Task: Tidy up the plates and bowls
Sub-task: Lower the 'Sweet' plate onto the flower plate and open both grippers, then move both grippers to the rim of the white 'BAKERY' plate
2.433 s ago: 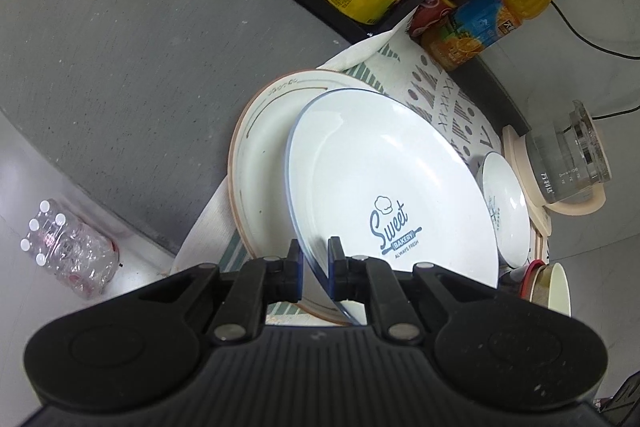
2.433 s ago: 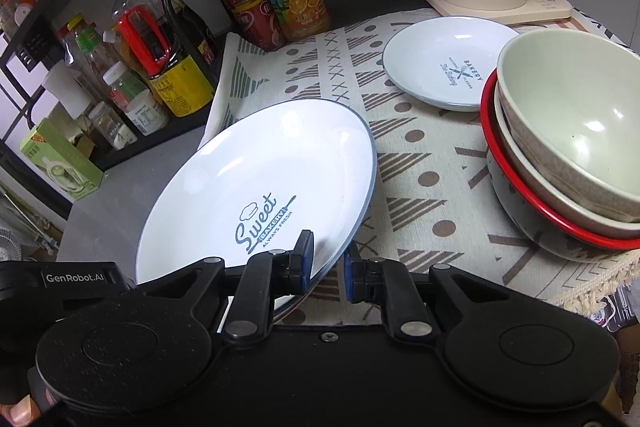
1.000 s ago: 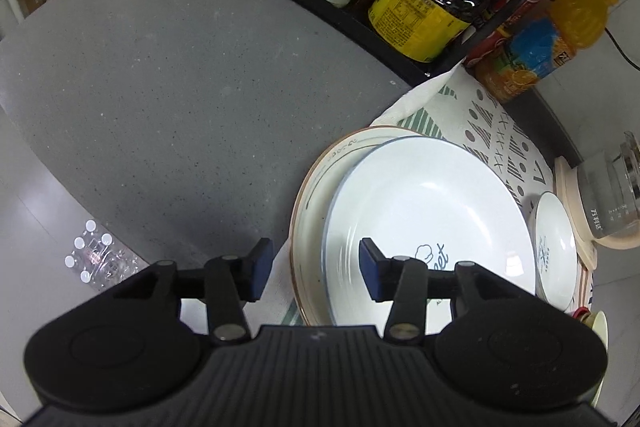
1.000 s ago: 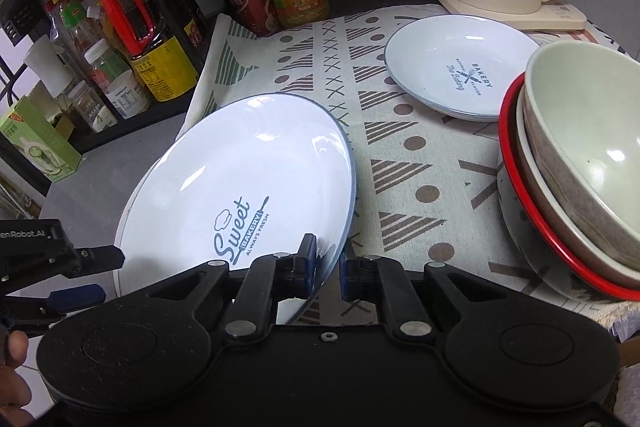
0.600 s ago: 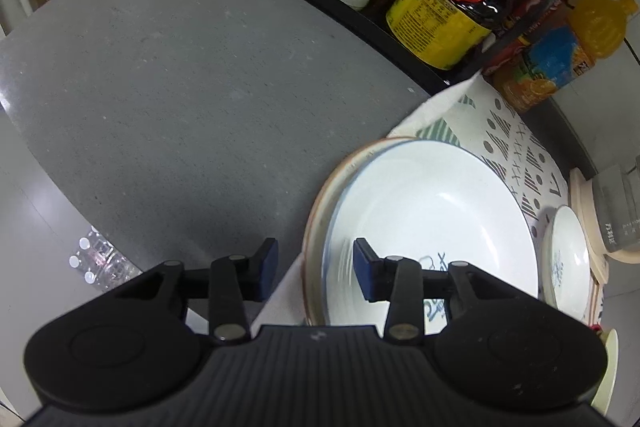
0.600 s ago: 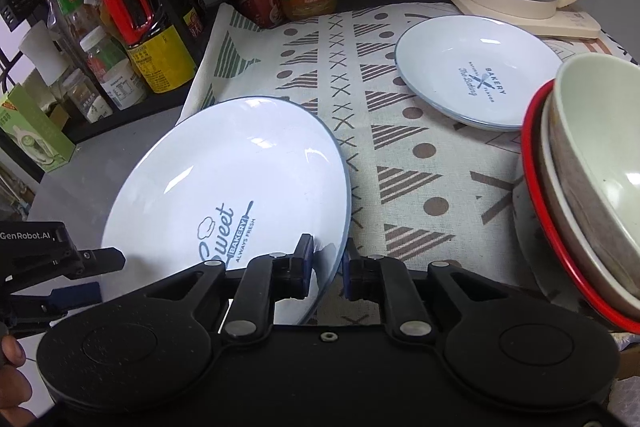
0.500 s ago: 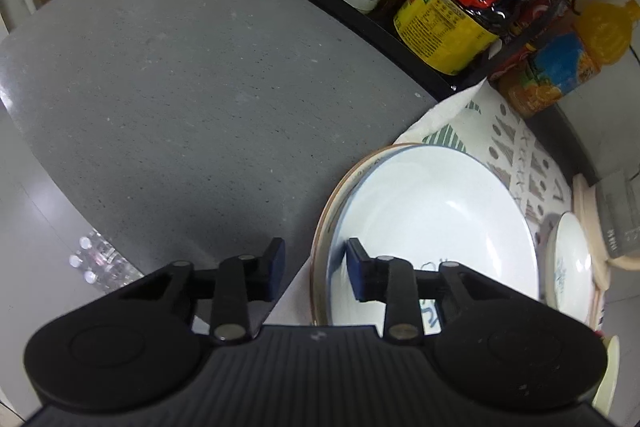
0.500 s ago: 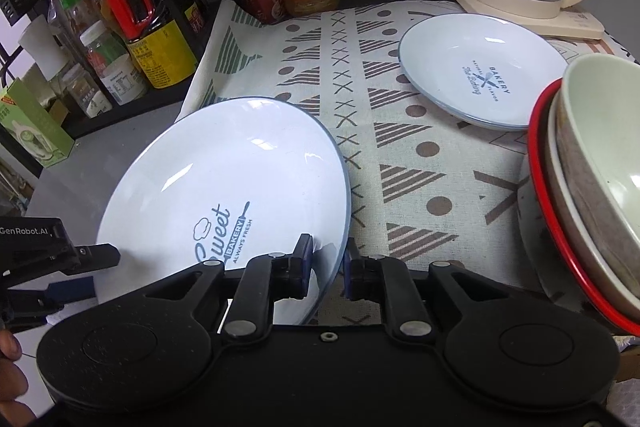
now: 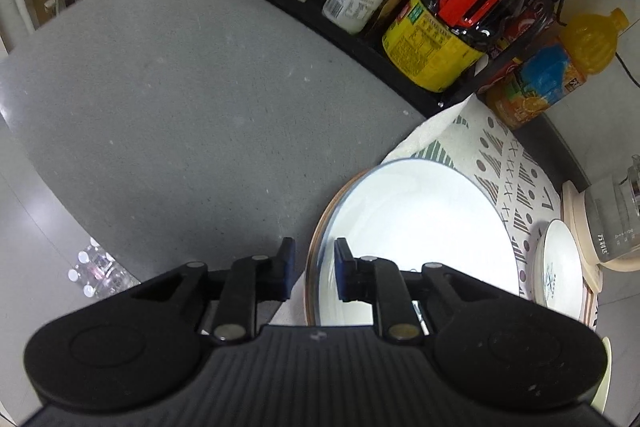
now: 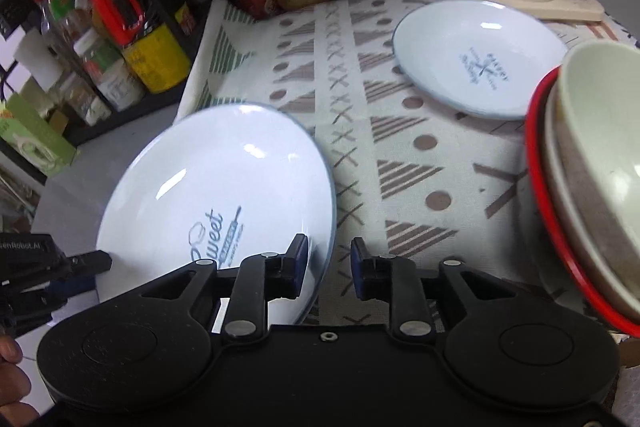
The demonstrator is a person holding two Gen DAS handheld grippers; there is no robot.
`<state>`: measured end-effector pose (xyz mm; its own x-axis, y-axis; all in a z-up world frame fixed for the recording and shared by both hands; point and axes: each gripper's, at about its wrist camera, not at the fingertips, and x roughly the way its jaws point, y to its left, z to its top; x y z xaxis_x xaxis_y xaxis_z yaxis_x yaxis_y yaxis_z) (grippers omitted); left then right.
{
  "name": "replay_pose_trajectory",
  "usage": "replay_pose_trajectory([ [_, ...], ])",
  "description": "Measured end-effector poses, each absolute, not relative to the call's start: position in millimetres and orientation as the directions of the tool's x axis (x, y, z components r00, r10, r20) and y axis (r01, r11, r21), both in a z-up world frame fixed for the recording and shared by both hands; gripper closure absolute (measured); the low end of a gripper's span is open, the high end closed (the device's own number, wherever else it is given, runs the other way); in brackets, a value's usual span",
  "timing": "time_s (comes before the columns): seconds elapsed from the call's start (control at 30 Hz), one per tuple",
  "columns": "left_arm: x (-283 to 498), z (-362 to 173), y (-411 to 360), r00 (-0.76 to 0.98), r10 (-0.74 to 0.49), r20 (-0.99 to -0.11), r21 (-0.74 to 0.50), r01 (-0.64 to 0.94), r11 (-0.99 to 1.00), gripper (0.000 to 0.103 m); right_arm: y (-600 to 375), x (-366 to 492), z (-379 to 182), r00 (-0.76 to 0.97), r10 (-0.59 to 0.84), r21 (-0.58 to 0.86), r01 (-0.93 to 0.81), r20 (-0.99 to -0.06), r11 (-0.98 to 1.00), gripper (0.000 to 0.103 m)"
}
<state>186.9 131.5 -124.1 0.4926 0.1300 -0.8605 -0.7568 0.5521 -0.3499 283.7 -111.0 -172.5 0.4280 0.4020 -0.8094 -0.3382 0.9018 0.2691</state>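
The right gripper [image 10: 329,263] stood with its jaws parted around the near rim of the large white plate [image 10: 224,187] at lower left. A small plate [image 10: 478,57] lay on the patterned cloth [image 10: 360,99] at upper right, stacked bowls [image 10: 592,179] at the right edge.

We note even indoor light, overhead glare washing out the large plate [image 9: 420,227], motion blur on its print in the right view, fisheye bending at edges.

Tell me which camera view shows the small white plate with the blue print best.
The right wrist view: the small plate lies whole on the patterned cloth, print visible. In the left wrist view it appears only as a foreshortened sliver near the edge.
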Motion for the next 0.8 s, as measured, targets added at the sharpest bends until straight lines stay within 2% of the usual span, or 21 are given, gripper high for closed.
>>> replay_pose_trajectory([
  [0.1, 183.2, -116.5, 131.3, 0.507, 0.120, -0.854, -0.366, -0.748, 0.553, 0.082, -114.9, 279.7, -162.7, 0.449, 0.410, 0.277, -0.333, -0.794, 0.901, 0.059],
  [0.13, 182.7, -114.6, 131.3, 0.504, 0.115, -0.856, -0.366, -0.748, 0.553, 0.079, -115.8, 278.2, -159.9, 0.457, 0.412, 0.277, -0.335, -0.788, 0.901, 0.055],
  [0.2, 180.0, -110.9, 129.9, 0.505, 0.106, -0.856, -0.370, -0.744, 0.556, 0.073, -117.9, 274.5, -153.5, 0.469, 0.421, 0.280, -0.342, -0.776, 0.897, 0.055],
  [0.4, 168.2, -99.3, 119.8, 0.510, 0.115, -0.853, -0.360, -0.733, 0.577, 0.047, -128.2, 258.8, -132.1, 0.513, 0.449, 0.291, -0.361, -0.732, 0.886, 0.040],
  [0.47, 164.2, -94.4, 115.5, 0.512, 0.117, -0.851, -0.354, -0.724, 0.591, 0.037, -132.9, 254.5, -124.4, 0.541, 0.444, 0.291, -0.347, -0.714, 0.891, 0.030],
  [0.57, 159.9, -87.5, 109.5, 0.528, 0.105, -0.843, -0.364, -0.702, 0.613, 0.027, -141.7, 247.5, -115.5, 0.570, 0.447, 0.296, -0.341, -0.689, 0.892, 0.020],
  [0.67, 156.9, -81.2, 102.8, 0.539, 0.093, -0.837, -0.370, -0.684, 0.628, 0.020, -149.2, 241.8, -108.0, 0.582, 0.451, 0.304, -0.337, -0.676, 0.891, 0.016],
  [0.73, 155.6, -76.9, 98.1, 0.543, 0.088, -0.835, -0.370, -0.672, 0.641, 0.019, -154.4, 237.7, -103.1, 0.597, 0.443, 0.299, -0.330, -0.669, 0.896, 0.008],
  [0.8, 155.1, -73.7, 92.7, 0.546, 0.080, -0.834, -0.370, -0.660, 0.654, 0.018, -160.1, 234.6, -97.8, 0.612, 0.438, 0.295, -0.325, -0.658, 0.898, 0.006],
])
